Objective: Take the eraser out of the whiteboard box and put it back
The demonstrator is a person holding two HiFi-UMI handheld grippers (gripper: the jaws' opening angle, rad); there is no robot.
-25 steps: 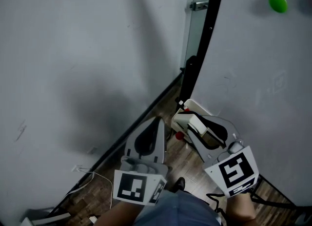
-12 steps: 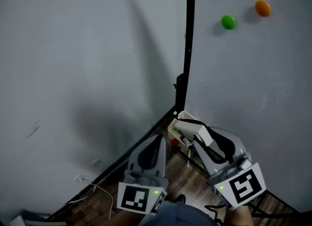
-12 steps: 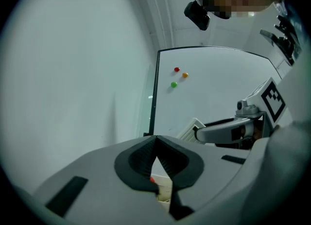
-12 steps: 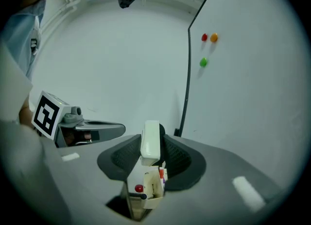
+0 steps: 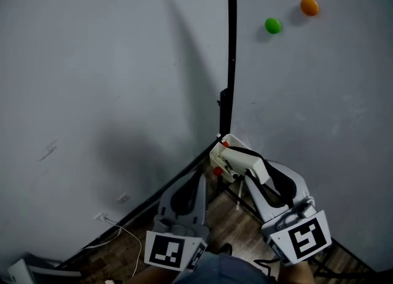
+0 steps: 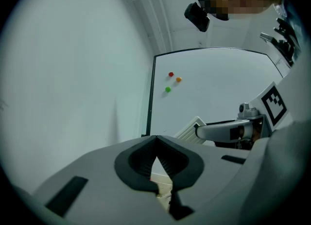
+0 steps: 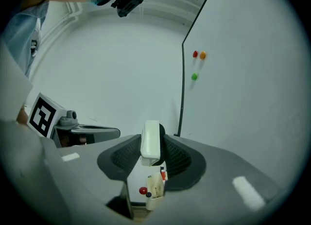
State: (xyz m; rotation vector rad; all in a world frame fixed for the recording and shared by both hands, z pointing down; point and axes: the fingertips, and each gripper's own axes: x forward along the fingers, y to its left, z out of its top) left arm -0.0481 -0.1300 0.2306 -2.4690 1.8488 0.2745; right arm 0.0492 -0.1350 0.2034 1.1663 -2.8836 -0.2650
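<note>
Whiteboard [image 5: 319, 92] edge beside box [image 7: 154, 192]; right tool [image 7: 151, 146] grips eraser [image 7: 150, 132]; left tool [image 6: 156, 144] clenched, empty.

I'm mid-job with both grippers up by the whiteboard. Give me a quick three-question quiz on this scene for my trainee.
1. What is between the right gripper's fingers? A: a red marker. B: a white eraser. C: a cup.
2. True or false: the left gripper's fingers are together with nothing between them.
3. How many coloured magnets sit on the whiteboard?
Key: 1 B; 2 true; 3 three.
</note>
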